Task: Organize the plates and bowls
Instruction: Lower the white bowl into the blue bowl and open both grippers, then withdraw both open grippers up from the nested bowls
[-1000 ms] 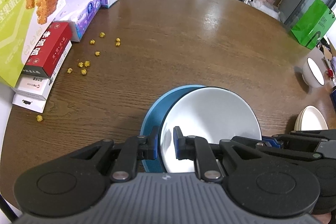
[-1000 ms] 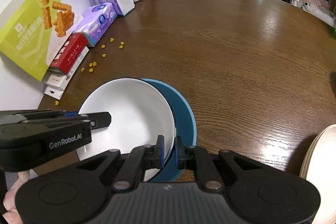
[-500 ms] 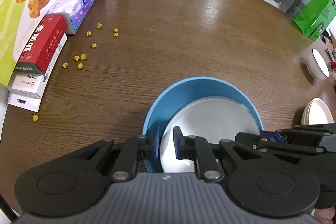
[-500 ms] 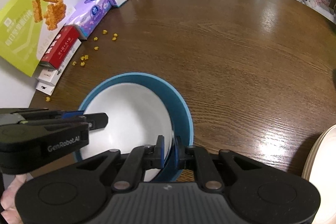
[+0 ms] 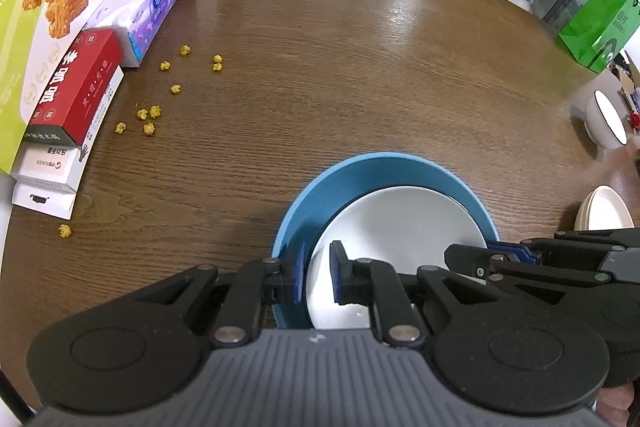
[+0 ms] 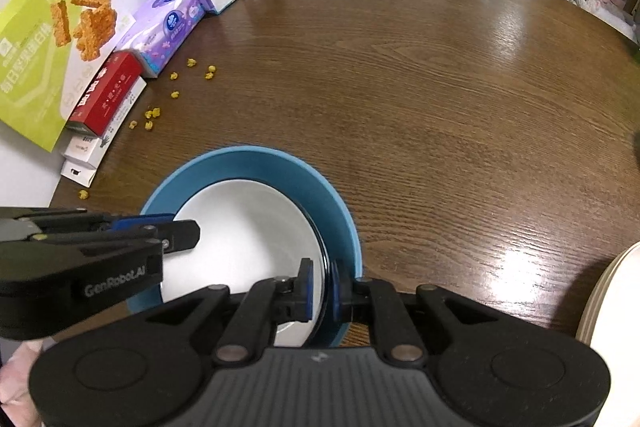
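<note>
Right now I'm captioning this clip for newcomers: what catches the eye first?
A white plate sitting inside a blue bowl near the table's front edge, with the left gripper and right gripper each clamped on its rim. Yellow crumbs lie scattered by the boxes at the left.

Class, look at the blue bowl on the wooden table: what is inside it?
A white plate sits inside the blue bowl, held at opposite rims by the left tongs and right tongs. The plate covers the bowl's bottom, so anything beneath it stays unseen.
</note>
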Available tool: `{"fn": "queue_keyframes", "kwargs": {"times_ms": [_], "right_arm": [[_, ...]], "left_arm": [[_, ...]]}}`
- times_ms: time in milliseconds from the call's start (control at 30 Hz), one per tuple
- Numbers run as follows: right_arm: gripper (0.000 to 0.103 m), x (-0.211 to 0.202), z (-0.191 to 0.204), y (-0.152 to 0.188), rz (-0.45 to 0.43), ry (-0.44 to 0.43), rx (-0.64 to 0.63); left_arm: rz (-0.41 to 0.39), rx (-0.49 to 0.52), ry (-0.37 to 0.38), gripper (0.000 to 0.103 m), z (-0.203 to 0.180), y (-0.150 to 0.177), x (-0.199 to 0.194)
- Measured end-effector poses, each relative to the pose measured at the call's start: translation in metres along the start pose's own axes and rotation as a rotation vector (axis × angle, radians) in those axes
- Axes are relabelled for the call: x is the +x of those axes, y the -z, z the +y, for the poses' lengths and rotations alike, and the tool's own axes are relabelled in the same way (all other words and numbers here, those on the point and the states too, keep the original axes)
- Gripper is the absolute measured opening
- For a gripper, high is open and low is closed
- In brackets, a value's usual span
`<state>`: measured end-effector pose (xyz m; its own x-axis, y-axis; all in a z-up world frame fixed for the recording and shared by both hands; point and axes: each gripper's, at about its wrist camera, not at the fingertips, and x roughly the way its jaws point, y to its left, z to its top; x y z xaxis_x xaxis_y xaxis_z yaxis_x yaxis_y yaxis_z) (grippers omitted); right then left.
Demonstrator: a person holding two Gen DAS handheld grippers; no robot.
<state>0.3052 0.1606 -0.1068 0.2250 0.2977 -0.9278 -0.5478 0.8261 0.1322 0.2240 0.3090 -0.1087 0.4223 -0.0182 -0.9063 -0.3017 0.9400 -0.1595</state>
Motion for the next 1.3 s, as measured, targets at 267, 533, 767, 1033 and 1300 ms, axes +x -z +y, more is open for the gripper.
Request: {"fn": "queue_keyframes", "kwargs": {"times_ms": [267,533,767,1033,1300], "right_arm": [[0.025,-0.004,0.000,-0.002,-0.010,-0.035,0.012],[0.036,-0.024,-0.007,0.002,-0.045,-0.086,0.034],[0.058,-0.051,-0.014,0.010,-0.122,-0.086,0.056],[0.080,-0.078,-0.029,0.029,-0.269,-0.090,0.070],[0.103,-0.110,-0.036,0.054,-0.448,-0.006,0.038]], "left_arm": [[-0.031,-0.001,0.025,0.020,0.001,0.000,-0.015],[-0.098,-0.010,0.034,0.044,0.005,0.003,-0.038],[-0.170,-0.014,0.013,0.069,0.009,0.007,-0.059],[-0.280,-0.006,0.027,0.101,0.008,0.012,-0.080],[-0.415,0.020,0.030,0.103,0.002,0.026,-0.101]]}}
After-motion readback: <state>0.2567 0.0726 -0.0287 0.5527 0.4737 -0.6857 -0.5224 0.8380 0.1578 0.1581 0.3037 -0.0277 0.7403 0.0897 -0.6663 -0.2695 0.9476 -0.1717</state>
